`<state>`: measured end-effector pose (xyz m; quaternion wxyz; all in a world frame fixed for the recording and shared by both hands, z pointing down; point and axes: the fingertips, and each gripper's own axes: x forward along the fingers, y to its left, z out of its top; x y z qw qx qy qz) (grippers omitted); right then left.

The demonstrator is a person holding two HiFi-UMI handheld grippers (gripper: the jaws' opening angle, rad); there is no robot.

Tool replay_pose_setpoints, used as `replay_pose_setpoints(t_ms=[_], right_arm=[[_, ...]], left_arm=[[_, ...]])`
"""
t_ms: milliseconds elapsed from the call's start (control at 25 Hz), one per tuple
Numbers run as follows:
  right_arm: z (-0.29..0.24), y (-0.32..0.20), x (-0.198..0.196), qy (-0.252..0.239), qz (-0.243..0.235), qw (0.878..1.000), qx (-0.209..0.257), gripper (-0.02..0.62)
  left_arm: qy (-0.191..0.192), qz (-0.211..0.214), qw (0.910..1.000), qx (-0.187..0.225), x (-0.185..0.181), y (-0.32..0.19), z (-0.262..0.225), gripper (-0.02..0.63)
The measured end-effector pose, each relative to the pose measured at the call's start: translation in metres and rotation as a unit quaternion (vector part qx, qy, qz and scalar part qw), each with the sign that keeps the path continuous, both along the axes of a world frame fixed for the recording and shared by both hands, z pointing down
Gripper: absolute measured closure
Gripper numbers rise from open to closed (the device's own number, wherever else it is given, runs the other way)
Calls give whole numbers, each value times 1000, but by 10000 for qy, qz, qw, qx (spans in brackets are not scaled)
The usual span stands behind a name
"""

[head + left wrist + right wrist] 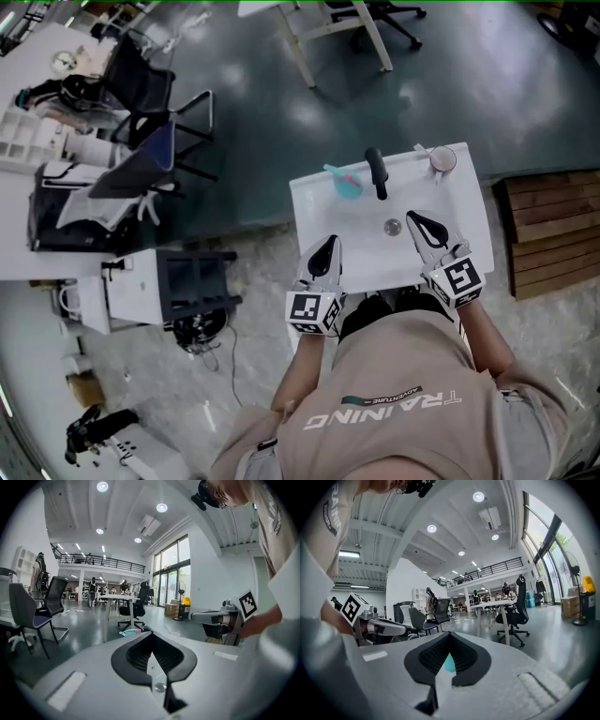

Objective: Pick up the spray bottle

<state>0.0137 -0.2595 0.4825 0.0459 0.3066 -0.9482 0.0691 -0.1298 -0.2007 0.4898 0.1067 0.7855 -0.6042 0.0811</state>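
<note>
Small white tabletop [319,202] with a drain [393,226] and a black faucet [377,173], parked out on dark glossy floor [253,141]. Teal spray bottle [345,181] up near the far edge, just left of the faucet, nothing touching it. Left tool [328,246] and right tool [417,221] both pinched closed on nothing, over the near half, apart from the bottle. Wooden pallet [548,230] just off the right edge, office chairs [150,122] and cluttered desks well off left, loads of bare floor past the far edge.

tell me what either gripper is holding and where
Nothing: the left gripper and right gripper are both shut and empty, apart from the spray bottle.
</note>
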Motion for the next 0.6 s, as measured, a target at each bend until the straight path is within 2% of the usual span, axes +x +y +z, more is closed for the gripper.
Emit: replay_pose_setpoints(t_ms=[120,280,440,600], right_arm=[[1,-2,-12,140,-102,9998,101,594],[0,8,-34,445,-206,9981,374,594],[-6,1,-42,556,12,9977,390,594],[-17,-13,-46,548,160,9973,452,594]], left_arm=[[-27,82,9999,79,-2,-7,-7,588],[26,151,9999,-43,-16,-4,6,588],[127,285,9994,-122,-28,-18,17,588],[116,495,9987,86,-30,-40,7,588]])
